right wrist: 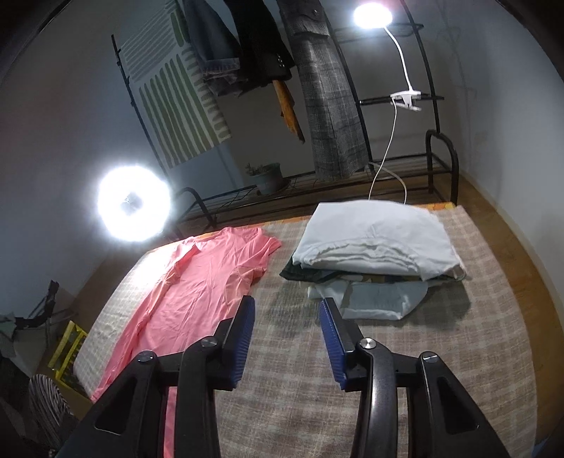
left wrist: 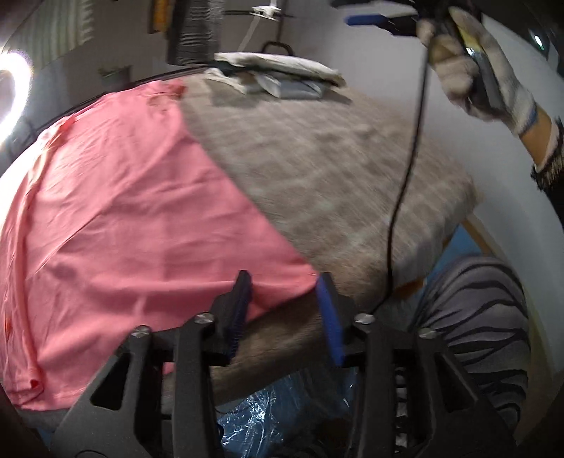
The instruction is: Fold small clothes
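A pink shirt (left wrist: 141, 211) lies spread flat on the left half of a table under a grey checked cloth (left wrist: 352, 176). My left gripper (left wrist: 285, 292) hovers at the shirt's near hem corner with its jaws apart. The hem shows in the gap and the pads do not press on it. In the right wrist view the pink shirt (right wrist: 197, 282) stretches away on the left. My right gripper (right wrist: 287, 313) stands open over the bare checked cloth (right wrist: 352, 387), just right of the shirt, with nothing between its fingers. A gloved hand (left wrist: 458, 60) holds that gripper at the top right of the left wrist view.
A stack of folded pale clothes (right wrist: 373, 246) sits at the table's far right. Behind the table stand a clothes rack with hanging garments (right wrist: 328, 105), a clip lamp (right wrist: 372, 16), a ring light (right wrist: 134, 206) and a potted plant (right wrist: 268, 178). A person's striped trouser leg (left wrist: 476, 317) is at the near edge.
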`<state>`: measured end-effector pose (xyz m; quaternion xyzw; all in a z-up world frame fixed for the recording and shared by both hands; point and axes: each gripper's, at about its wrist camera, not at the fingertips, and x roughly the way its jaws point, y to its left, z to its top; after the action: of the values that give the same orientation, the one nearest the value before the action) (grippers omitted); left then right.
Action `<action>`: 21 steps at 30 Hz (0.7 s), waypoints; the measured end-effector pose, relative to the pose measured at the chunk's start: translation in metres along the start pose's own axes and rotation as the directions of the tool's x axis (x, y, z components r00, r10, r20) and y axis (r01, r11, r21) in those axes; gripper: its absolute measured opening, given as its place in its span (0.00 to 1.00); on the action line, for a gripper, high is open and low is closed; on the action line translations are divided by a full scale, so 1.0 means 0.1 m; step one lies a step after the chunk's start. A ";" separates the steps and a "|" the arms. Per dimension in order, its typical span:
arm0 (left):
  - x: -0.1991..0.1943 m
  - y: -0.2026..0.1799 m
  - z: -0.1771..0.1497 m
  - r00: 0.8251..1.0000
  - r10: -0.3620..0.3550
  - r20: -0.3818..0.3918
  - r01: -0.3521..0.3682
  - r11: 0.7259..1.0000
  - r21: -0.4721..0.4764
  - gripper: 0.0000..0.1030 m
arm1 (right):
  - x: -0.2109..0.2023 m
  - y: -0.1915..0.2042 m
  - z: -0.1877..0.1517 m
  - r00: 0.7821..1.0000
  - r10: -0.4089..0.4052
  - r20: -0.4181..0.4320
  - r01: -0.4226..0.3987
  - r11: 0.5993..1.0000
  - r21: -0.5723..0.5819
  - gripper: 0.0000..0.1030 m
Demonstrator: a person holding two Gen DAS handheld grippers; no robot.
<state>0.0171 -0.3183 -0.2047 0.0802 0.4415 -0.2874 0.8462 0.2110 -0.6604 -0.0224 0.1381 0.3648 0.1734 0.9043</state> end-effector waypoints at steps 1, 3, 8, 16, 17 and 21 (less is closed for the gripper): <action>0.04 -0.04 0.00 1.000 0.000 -0.007 0.000 1.000 0.008 0.50 | 0.04 -0.04 -0.02 1.000 0.011 -0.007 -0.011 1.000 0.017 0.53; 0.11 -0.12 0.00 1.000 -0.005 -0.025 0.006 1.000 0.023 0.50 | 0.14 -0.11 -0.04 0.999 0.036 -0.026 -0.035 0.998 0.043 0.54; 0.22 -0.14 0.02 0.998 0.066 -0.014 -0.065 0.996 0.067 0.30 | 0.50 -0.12 -0.03 0.995 0.077 -0.071 -0.072 0.995 0.068 0.54; 0.00 0.21 0.12 0.999 -0.016 0.033 0.018 0.998 -0.057 0.01 | 1.48 0.30 0.09 0.968 0.178 -0.177 -0.158 0.980 0.122 0.54; -0.07 0.25 0.12 0.999 -0.023 0.048 0.027 0.997 -0.078 0.01 | 1.63 0.37 0.10 0.963 0.185 -0.194 -0.162 0.979 0.127 0.54; -0.21 0.43 0.11 0.995 -0.045 0.085 0.058 0.986 -0.159 0.01 | 2.27 0.57 0.12 0.945 0.187 -0.268 -0.146 0.975 0.165 0.53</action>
<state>0.0398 -0.2783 -0.1866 -0.0116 0.4307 -0.2754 0.8593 0.3598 -0.5168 -0.1315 0.2067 0.4884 0.2406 0.8129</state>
